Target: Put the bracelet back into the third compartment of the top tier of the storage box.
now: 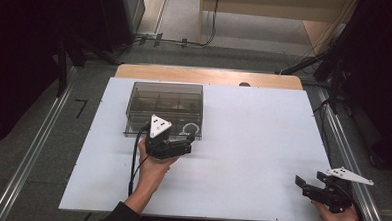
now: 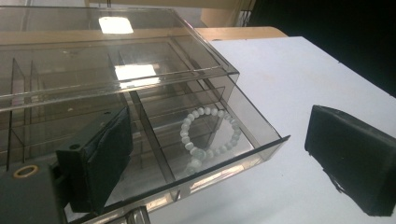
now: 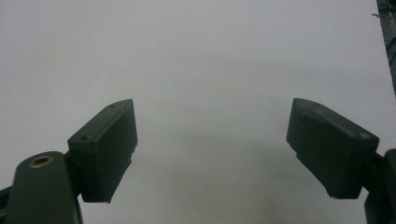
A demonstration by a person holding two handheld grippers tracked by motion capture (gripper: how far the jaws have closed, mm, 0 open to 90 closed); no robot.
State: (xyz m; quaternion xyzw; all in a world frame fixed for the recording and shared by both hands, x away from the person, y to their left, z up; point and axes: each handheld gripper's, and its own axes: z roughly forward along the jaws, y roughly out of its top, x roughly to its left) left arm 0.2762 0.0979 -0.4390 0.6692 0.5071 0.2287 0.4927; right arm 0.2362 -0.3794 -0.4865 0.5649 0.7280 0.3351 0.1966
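left gripper view, bracelet [image 2: 208, 135] in drawer [image 2: 261, 151], between spread fingers [image 2: 100, 158]

Left tongs [image 1: 189, 138] jaws spread wide; right tongs [image 1: 306, 185] likewise.

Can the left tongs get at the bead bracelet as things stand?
Probably yes: the left tongs stand open right at the pulled-out drawer, and the bracelet lies uncovered in its front compartment, clear of the box lid.

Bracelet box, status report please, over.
Left gripper open at the box's pulled-out drawer. Bracelet inside drawer. Right gripper open over bare table. Nothing blocking.
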